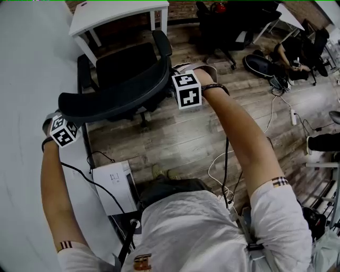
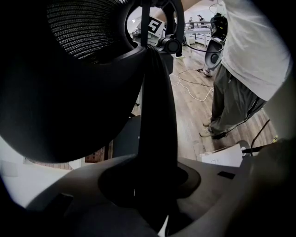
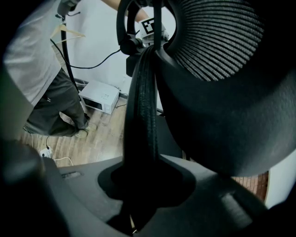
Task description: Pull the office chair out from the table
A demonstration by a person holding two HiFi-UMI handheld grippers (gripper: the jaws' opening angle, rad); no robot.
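The office chair [image 1: 127, 66] stood in front of the person, with its seat toward the far white table [image 1: 119, 13]. Its back rim [image 1: 114, 101] ran from left to right. The left gripper [image 2: 150, 183] pinched the rim's left end, and the right gripper [image 3: 141, 185] pinched its right end. Both arms reached out with the grippers tipped down. The pull would likely go straight back toward the person.

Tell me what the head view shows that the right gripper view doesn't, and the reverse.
Head view only: the chair's armrest and a second person sitting on the floor. Right gripper view only: the right gripper shut on the backrest's edge, and the mesh weave. Both: the office chair, the left gripper, the white box on the wooden floor.
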